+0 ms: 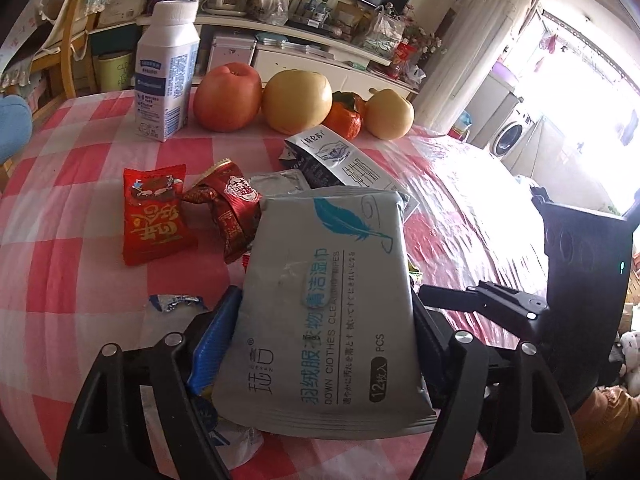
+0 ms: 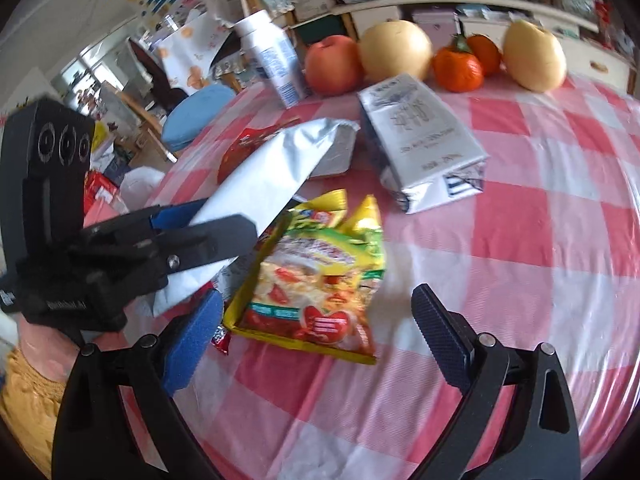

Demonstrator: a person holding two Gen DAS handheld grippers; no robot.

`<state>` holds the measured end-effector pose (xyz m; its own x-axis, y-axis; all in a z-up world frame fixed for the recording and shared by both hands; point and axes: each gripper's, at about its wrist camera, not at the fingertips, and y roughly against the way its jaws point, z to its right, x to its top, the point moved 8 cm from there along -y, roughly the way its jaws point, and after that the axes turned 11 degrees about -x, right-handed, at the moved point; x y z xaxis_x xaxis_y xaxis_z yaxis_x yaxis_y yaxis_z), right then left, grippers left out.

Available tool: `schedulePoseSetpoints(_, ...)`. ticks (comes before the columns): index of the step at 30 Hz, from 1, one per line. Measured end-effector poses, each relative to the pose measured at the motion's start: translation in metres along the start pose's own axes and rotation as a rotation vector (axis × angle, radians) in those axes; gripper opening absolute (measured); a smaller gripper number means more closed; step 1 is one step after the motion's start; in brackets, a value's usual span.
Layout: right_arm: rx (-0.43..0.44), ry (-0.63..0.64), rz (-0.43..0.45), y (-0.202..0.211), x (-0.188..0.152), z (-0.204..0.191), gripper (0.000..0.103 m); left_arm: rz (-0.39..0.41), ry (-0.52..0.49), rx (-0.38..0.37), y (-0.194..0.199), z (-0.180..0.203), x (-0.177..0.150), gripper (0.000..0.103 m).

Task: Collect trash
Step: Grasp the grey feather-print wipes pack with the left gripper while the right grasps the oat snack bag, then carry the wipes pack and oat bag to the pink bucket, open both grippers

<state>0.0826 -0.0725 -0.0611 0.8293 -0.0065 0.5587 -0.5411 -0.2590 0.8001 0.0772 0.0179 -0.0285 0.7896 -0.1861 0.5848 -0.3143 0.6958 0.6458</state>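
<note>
My left gripper point(image 1: 320, 320) is shut on a grey wet-wipes packet point(image 1: 328, 300), which stands tilted up off the checked tablecloth point(image 1: 80, 280). The right wrist view shows that packet's silver back point(image 2: 272, 172) clamped in the left gripper's fingers point(image 2: 216, 236). My right gripper point(image 2: 320, 328) is open just above the cloth, its jaws standing on either side of the near end of a crumpled yellow snack bag point(image 2: 320, 276) without touching it. Other wrappers lie nearby: a red candy packet point(image 1: 156, 216), a dark red wrapper point(image 1: 232, 208), a small blue-silver scrap point(image 1: 176, 302) and a silver-and-black pouch point(image 2: 424, 140).
At the table's far side stand a white milk bottle point(image 1: 168, 68), a red apple point(image 1: 228, 96), two yellow pears point(image 1: 298, 100), point(image 1: 390, 114) and tangerines point(image 2: 456, 68). A foil tray point(image 2: 332, 152) lies behind the held packet. A blue cushion point(image 2: 196, 114) sits beyond the table's left edge.
</note>
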Motion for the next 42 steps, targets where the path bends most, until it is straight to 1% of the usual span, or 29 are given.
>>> schedulePoseSetpoints(2, 0.003, 0.012, 0.012, 0.000, 0.000, -0.005, 0.094, 0.013, 0.008, 0.002, 0.005, -0.001, 0.001, 0.077)
schedulePoseSetpoints(3, 0.001, 0.016, 0.019, 0.000, 0.001, -0.008, 0.090, 0.019, 0.010, 0.001, 0.007, -0.001, 0.001, 0.077)
schedulePoseSetpoints(8, -0.023, -0.009, 0.034, -0.004, 0.006, -0.003, 0.081, 0.068, 0.020, -0.004, 0.026, -0.002, 0.004, 0.077)
schedulePoseSetpoints(11, -0.007, -0.043, 0.035, -0.006, 0.008, 0.001, 0.079, 0.092, 0.025, -0.002, 0.036, -0.003, 0.005, 0.077)
schedulePoseSetpoints(13, -0.024, -0.047, 0.045, -0.006, 0.009, 0.003, 0.074, 0.108, 0.031, -0.002, 0.040, -0.002, 0.005, 0.077)
schedulePoseSetpoints(14, -0.033, -0.044, 0.049, -0.007, 0.010, 0.002, 0.066, 0.115, 0.035, -0.001, 0.043, -0.003, 0.005, 0.077)
schedulePoseSetpoints(15, -0.043, -0.038, 0.052, -0.007, 0.010, 0.003, 0.062, 0.119, 0.037, 0.000, 0.045, -0.003, 0.005, 0.077)
schedulePoseSetpoints(20, -0.055, -0.019, 0.059, -0.007, 0.011, 0.003, 0.053, 0.145, 0.061, 0.010, 0.060, -0.010, 0.004, 0.077)
schedulePoseSetpoints(24, -0.071, 0.017, 0.080, -0.006, 0.011, 0.000, 0.044, 0.166, 0.078, 0.012, 0.071, -0.014, 0.002, 0.077)
schedulePoseSetpoints(27, -0.080, 0.018, 0.097, -0.004, 0.012, -0.002, 0.038, 0.182, 0.096, 0.014, 0.079, -0.018, 0.000, 0.077)
schedulePoseSetpoints(33, -0.087, 0.019, 0.121, 0.005, 0.010, -0.006, 0.034, 0.222, 0.126, 0.012, 0.097, -0.025, -0.002, 0.077)
schedulePoseSetpoints(42, -0.112, 0.067, 0.170, 0.028, 0.016, -0.025, 0.034, 0.295, 0.178, 0.013, 0.129, -0.039, -0.002, 0.077)
